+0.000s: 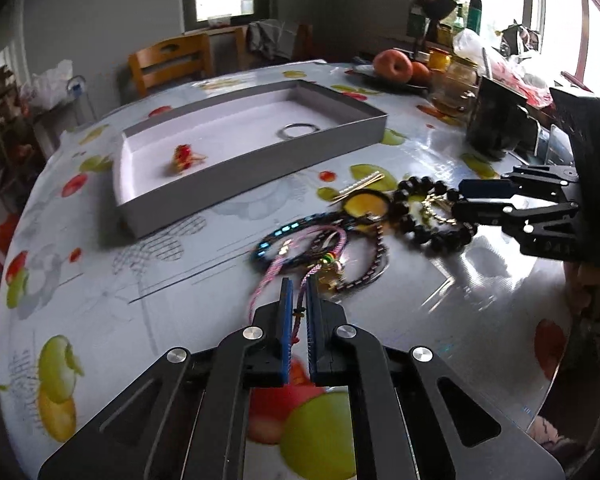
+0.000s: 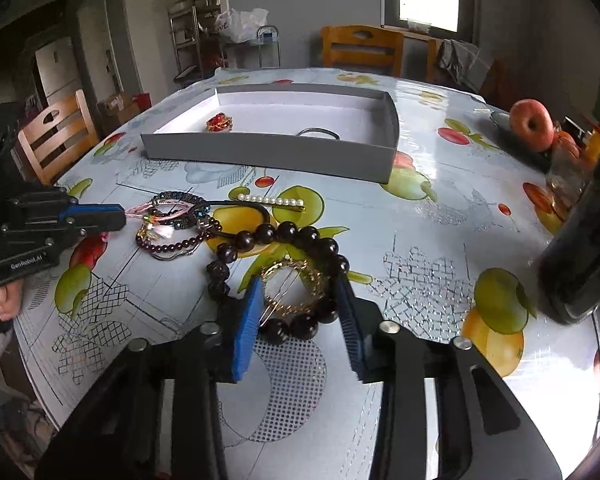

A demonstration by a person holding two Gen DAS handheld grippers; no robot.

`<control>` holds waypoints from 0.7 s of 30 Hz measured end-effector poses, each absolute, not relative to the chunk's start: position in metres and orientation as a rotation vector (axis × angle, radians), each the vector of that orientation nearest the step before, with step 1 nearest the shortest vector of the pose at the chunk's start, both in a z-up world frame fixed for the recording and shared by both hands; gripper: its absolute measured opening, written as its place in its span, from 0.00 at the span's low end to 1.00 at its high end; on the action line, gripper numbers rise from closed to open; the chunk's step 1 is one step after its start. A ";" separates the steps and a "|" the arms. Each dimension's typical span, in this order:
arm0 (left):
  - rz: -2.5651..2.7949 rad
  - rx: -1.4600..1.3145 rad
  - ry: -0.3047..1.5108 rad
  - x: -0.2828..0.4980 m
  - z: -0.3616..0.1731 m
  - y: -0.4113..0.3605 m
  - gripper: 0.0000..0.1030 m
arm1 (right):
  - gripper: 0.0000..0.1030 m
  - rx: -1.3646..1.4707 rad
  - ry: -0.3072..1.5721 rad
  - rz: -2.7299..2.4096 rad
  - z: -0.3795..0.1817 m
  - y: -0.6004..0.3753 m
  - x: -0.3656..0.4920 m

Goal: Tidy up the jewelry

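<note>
A grey box (image 1: 260,160) (image 2: 284,152) holds a red-gold ornament (image 1: 184,157) (image 2: 219,123) and a metal ring (image 1: 298,131) (image 2: 318,133). A jewelry pile lies in front of it. My left gripper (image 1: 299,284) (image 2: 120,214) is shut on a pink braided cord bracelet (image 1: 288,256) (image 2: 160,210) at the pile's near edge. My right gripper (image 2: 298,280) (image 1: 458,200) is open, its fingers either side of a gold chain bracelet (image 2: 296,292) lying inside a dark bead bracelet (image 2: 284,236) (image 1: 420,208).
A pearl hair clip (image 2: 270,200) (image 1: 360,186), blue bead bracelet (image 1: 284,234) and dark small-bead bracelet (image 2: 176,244) also lie in the pile. Apples on a plate (image 1: 396,66) (image 2: 534,124), jars and a dark container (image 2: 580,256) stand at the right. Wooden chairs surround the table.
</note>
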State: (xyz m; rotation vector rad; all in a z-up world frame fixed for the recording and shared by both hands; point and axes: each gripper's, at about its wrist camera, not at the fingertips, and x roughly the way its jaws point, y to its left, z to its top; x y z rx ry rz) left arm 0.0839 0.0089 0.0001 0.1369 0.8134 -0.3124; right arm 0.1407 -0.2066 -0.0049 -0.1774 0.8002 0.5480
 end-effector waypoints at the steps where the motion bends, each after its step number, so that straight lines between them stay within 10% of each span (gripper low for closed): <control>1: -0.310 0.132 0.816 0.084 0.000 0.012 0.07 | 0.30 -0.182 0.802 0.549 -0.004 -0.205 0.142; 13: -0.323 0.123 0.828 0.078 -0.005 0.023 0.07 | 0.26 -0.203 0.829 0.560 -0.008 -0.194 0.145; 21: -0.323 0.189 0.815 0.080 -0.008 0.009 0.44 | 0.15 -0.169 0.834 0.586 -0.009 -0.197 0.147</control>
